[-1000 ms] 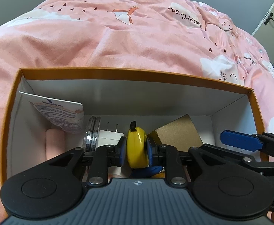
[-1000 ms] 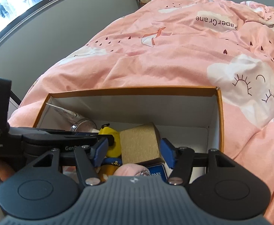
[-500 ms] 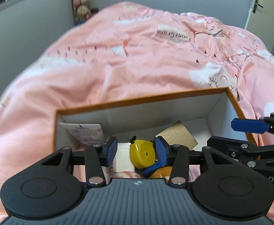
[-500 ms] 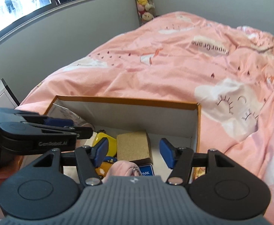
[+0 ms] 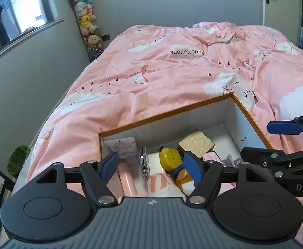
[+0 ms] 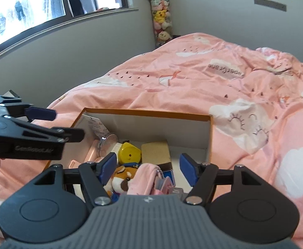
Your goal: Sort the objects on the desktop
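An orange-rimmed white box lies on the pink bed. In it rest a yellow tape measure, a brown cube, a plush fox, a pink cloth, a round tin and a card packet. My left gripper is open and empty above the box's near end. My right gripper is open and empty above the plush and cloth.
The pink quilt covers the bed around the box. A grey wall and window stand at the left. A tube of plush toys stands in the far corner. A door is at the back right.
My left gripper has let go of the yellow tape measure, which now lies in the box. Both grippers have risen and pulled back from the box.
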The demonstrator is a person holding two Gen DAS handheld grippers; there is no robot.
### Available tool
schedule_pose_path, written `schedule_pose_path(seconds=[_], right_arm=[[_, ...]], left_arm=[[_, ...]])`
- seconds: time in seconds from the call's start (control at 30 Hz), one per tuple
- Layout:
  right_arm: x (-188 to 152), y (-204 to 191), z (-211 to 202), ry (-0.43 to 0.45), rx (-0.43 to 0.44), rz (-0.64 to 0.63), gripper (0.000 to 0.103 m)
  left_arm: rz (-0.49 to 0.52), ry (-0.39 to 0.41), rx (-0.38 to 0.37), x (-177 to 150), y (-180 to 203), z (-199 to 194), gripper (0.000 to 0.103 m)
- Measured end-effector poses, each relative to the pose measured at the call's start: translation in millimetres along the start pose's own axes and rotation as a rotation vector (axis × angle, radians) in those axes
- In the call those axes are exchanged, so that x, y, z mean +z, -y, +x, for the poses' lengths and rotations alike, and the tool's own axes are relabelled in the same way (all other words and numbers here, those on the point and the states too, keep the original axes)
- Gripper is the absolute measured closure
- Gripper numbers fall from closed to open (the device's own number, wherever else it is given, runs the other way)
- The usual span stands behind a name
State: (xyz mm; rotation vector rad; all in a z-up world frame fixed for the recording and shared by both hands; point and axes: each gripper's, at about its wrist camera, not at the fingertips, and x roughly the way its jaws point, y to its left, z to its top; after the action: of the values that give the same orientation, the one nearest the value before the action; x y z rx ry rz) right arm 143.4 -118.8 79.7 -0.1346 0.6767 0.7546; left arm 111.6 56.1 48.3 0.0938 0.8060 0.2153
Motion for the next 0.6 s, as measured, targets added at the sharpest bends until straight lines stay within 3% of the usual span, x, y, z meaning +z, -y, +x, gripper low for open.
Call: schedule_pose_path(seconds=[0.4, 0.6], right_arm=[[-51, -26, -15, 0.097, -0.176, 0.007, 0.03], [-67, -20, -6, 0.07, -0.168, 0.082, 0.028]], left_arm=[[-0.145, 0.157, 0.04, -51, 13, -16, 0.017], [-0.211, 0.112, 0.007, -70, 13, 1, 0.017]])
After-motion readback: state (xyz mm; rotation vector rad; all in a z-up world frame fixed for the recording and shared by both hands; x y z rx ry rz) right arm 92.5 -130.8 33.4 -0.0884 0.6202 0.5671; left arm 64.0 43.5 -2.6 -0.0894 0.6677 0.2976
